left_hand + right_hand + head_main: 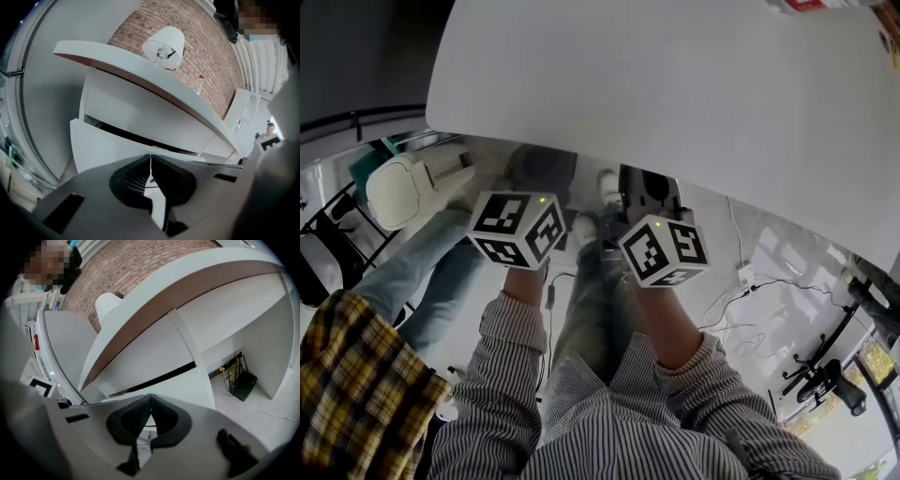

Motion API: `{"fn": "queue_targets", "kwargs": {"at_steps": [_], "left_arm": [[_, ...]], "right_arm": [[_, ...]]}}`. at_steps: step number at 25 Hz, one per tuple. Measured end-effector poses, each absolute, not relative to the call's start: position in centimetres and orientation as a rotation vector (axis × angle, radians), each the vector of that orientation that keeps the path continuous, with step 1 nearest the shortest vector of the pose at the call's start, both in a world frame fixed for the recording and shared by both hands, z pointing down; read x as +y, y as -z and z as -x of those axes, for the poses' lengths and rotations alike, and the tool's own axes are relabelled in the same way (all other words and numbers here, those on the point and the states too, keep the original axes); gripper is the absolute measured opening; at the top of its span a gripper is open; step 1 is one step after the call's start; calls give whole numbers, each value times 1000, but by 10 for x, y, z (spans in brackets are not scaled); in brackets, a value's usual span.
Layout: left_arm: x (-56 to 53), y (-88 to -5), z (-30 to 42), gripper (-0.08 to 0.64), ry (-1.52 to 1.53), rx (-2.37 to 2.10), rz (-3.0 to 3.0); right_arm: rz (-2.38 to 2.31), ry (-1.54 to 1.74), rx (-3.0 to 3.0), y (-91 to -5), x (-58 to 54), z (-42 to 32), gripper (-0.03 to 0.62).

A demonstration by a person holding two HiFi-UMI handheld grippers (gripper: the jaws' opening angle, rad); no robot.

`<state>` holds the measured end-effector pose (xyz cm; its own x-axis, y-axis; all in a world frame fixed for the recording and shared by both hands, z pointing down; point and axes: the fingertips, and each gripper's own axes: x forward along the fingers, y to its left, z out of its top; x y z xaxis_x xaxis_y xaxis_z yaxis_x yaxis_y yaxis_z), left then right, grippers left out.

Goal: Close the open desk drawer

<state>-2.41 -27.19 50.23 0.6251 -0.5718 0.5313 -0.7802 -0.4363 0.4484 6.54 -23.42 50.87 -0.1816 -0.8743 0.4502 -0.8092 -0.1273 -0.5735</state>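
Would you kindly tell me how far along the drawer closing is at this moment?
Nothing looks done: the drawer stands out from the desk, with a dark gap above its front. In hand: the left gripper and right gripper, jaws together and empty, point at that front; contact can't be confirmed. Left to do: push it in flush.

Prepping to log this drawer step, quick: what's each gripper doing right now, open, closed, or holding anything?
Left gripper: closed, nothing between its jaws.
Right gripper: closed, nothing between its jaws.
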Motion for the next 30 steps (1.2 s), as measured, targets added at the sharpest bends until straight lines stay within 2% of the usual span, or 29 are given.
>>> {"fn": "queue_targets", "kwargs": {"at_steps": [11, 30], "left_arm": [[-285, -498, 21, 20, -352, -1069, -2190], [-274, -504, 36, 20, -400, -1097, -2152]], "right_arm": [[1952, 1145, 2046, -505, -247, -68, 15], [1904, 1254, 2102, -518, -233, -57, 17]]}}
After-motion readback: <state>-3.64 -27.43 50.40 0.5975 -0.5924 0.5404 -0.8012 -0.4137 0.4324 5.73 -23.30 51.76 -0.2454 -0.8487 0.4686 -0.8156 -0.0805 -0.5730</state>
